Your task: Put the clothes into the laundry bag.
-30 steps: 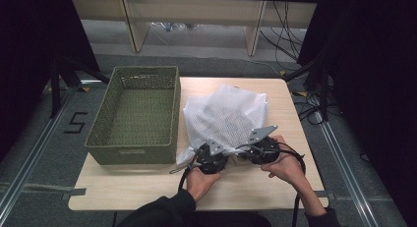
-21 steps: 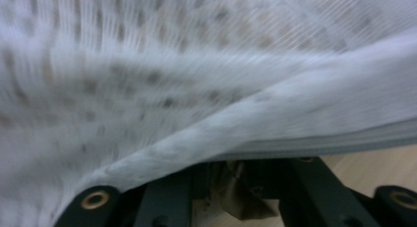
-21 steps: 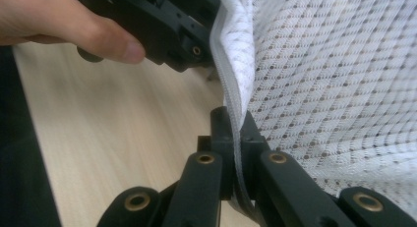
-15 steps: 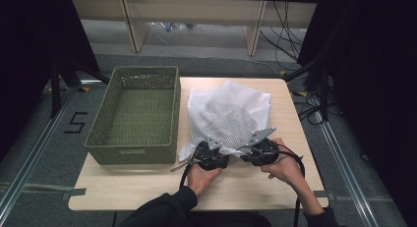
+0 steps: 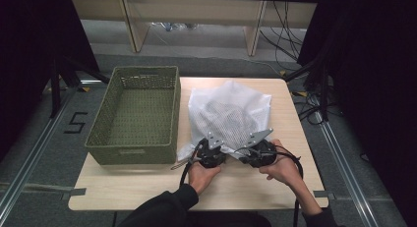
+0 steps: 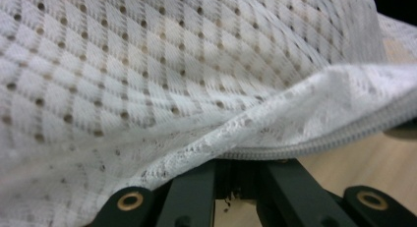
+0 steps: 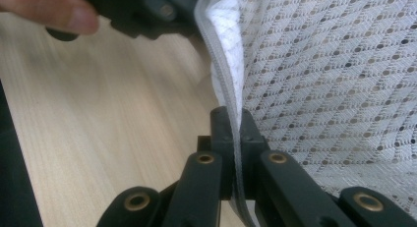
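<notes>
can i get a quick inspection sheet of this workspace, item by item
surface: light wooden table, bare along its near edge
job's things: white mesh bag lying on the table, zipper edge toward the person; green basket to its left, nothing in it
clutter: nothing seen
grippers: left gripper jaws just closed again, zipper edge draped over them; right gripper shut on the zipper edge
cables: one trails from each gripper; more cables on the floor behind
surroundings: shelf frame behind, dark curtains at both sides
</notes>
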The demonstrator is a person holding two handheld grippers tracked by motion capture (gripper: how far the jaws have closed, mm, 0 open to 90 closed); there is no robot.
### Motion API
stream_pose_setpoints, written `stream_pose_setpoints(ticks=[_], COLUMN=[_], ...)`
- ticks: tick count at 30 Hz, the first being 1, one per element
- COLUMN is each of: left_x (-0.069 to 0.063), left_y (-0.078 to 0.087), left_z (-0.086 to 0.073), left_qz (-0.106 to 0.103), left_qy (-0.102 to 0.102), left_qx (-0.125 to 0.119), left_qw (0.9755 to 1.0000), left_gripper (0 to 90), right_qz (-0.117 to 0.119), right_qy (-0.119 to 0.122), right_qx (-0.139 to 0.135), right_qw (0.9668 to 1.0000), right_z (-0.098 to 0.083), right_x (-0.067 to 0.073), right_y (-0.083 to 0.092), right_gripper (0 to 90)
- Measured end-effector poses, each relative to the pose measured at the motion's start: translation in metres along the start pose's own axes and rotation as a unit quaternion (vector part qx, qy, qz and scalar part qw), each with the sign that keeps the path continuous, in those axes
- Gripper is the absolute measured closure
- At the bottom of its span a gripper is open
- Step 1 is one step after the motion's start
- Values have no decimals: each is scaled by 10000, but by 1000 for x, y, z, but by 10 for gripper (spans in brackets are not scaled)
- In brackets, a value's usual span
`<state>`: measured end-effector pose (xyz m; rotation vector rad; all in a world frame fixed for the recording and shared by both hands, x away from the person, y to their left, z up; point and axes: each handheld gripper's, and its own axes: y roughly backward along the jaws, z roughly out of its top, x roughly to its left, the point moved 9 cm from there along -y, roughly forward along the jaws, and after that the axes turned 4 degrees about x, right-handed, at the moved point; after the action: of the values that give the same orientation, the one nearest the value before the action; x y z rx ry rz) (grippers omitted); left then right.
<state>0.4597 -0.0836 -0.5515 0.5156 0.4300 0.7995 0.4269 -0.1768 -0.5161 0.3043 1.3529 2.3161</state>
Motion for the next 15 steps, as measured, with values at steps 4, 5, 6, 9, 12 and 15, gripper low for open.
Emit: stream_pose_setpoints(ticks=[4, 5, 6, 9, 12, 15], left_x=[-2, -1, 1, 8, 28, 49], left_y=[3, 8, 13, 35, 58, 69], left_z=[-11, -15, -17, -23, -32, -42], left_qz=[-203, -233, -275, -304, -60, 238], left_qy=[-16, -124, -208, -235, -349, -247], left_qx=[148, 240, 318, 354, 427, 636], left_qw=[9997, 9994, 9989, 9986, 9985, 9974], left_gripper=[788, 771, 744, 633, 581, 561], right_qz=[-20, -46, -37, -76, -120, -195], right_qy=[-73, -124, -124, -163, -209, -229], right_qx=[-10, 9, -7, -53, 23, 64], right_qw=[10000, 9999, 9999, 9998, 9997, 9995], right_z=[-2, -3, -2, 2, 4, 4], right_x=[-2, -2, -3, -6, -9, -12], right_y=[-8, -11, -15, -26, -36, -39], right_gripper=[900, 900, 900, 900, 900, 900])
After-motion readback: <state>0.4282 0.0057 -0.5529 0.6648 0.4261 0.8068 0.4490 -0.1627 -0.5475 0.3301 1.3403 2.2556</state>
